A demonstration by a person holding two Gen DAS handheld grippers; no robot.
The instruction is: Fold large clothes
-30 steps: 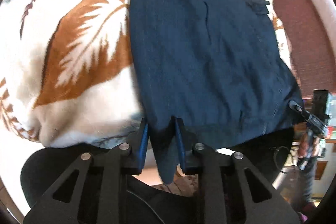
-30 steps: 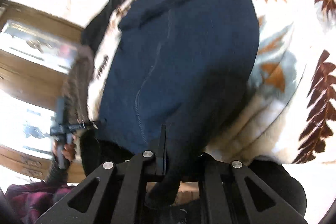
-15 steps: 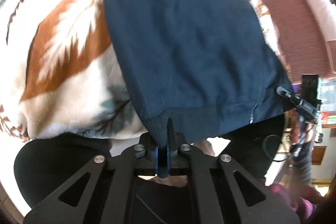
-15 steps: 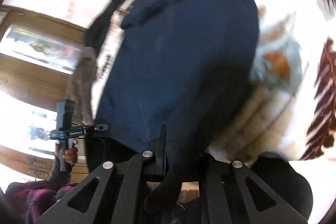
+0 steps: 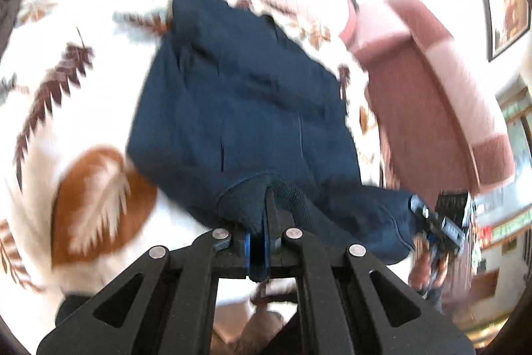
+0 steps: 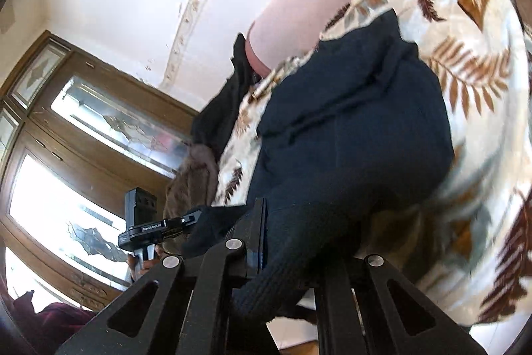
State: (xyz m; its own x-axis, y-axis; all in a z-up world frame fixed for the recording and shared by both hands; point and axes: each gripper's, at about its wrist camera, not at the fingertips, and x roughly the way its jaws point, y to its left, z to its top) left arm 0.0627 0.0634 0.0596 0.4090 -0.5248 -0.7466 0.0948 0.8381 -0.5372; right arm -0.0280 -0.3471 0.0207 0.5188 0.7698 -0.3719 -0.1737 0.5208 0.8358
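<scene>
A dark navy garment [image 5: 239,108] lies on a white blanket with brown leaf prints [image 5: 66,108]. My left gripper [image 5: 262,222] is shut on the ribbed hem at one near corner and holds it raised. My right gripper [image 6: 286,235] is shut on the other ribbed corner of the garment [image 6: 349,135], which drapes over its right finger and hides it. Each gripper shows in the other's view: the right one [image 5: 442,222] at the far hem corner, the left one [image 6: 156,228] likewise.
A pink and maroon sofa arm [image 5: 429,88] rises beyond the blanket. A wooden cabinet with glass doors [image 6: 83,135] stands at the left of the right wrist view. A black cloth [image 6: 226,108] and a brown furry item [image 6: 193,178] lie at the blanket's far edge.
My left gripper closed on the hem. Both grippers have lifted the near hem up and forward, so the views tilted up and the garment's lower part now hangs raised off the blanket.
</scene>
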